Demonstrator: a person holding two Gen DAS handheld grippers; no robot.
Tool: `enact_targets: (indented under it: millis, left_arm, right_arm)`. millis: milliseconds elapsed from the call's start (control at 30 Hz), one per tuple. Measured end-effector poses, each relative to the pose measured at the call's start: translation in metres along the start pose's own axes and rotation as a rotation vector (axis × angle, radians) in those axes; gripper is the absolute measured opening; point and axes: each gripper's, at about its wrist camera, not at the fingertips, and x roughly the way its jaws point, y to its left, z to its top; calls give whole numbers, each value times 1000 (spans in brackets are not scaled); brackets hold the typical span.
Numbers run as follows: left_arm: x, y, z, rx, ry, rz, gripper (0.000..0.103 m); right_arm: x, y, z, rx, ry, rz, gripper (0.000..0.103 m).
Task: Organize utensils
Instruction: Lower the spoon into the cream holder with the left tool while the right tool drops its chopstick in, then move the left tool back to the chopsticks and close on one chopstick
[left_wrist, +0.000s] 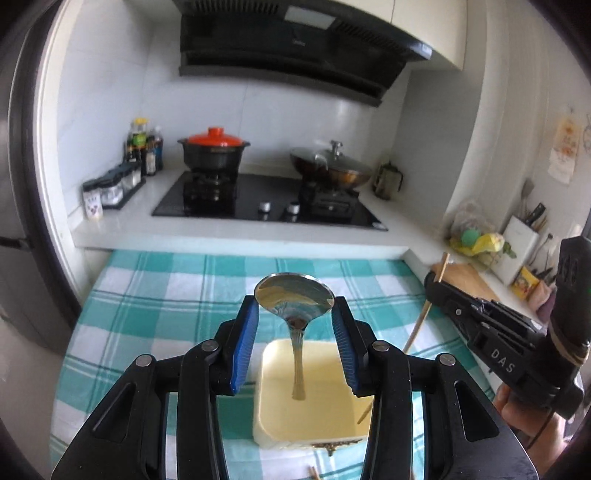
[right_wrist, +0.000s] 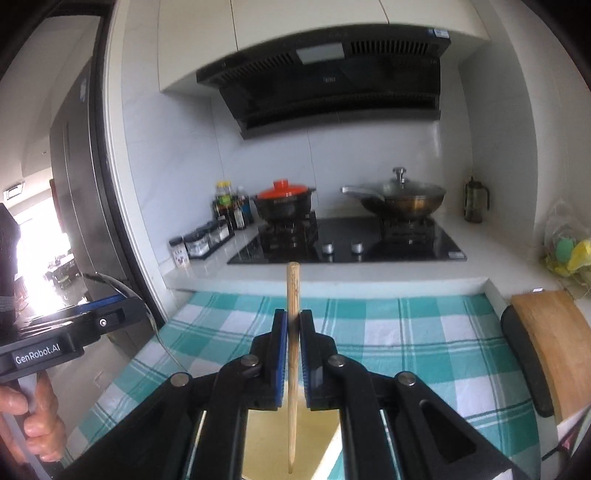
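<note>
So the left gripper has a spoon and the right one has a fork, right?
Not quite. The left gripper does hold the spoon, but the right gripper is shut on a wooden chopstick, not a fork. The right wrist view shows the stick between its pads.

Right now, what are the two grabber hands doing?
Left gripper: closed on the metal spoon.
Right gripper: closed on a wooden chopstick.

Ahead of me, a black gas hob sits in a white counter. A black pot with an orange lid stands on its left burner, a glass-lidded wok on its right. Sauce bottles line the left wall. A black extractor hood hangs above.
</note>
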Motion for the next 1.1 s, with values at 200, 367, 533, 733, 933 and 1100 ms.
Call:
enact_targets:
  millis: [200, 367, 533, 733, 933, 1100]
  left_arm:
    - [53, -2, -31, 9, 147, 8, 41]
    - [61, -2, -47, 2, 195, 24, 45]
    - [28, -3, -50, 25, 156, 15, 58]
    - [-55, -7, -100, 165, 162, -6, 77]
    - [-124, -7, -193, 208, 248, -16, 79]
    - [-163, -15, -253, 132, 220, -18, 84]
  right_arm:
    - [35, -13, -27, 16, 135, -12, 8]
    - [32, -16, -38, 32, 145, -25, 51]
    - [-10, -6, -44, -13, 105, -23, 51]
    - [-96, 16, -84, -126, 103, 16, 51]
    - [-180, 32, -163, -198, 111, 2, 51]
    - [-227, 41, -232, -183, 78, -69, 51]
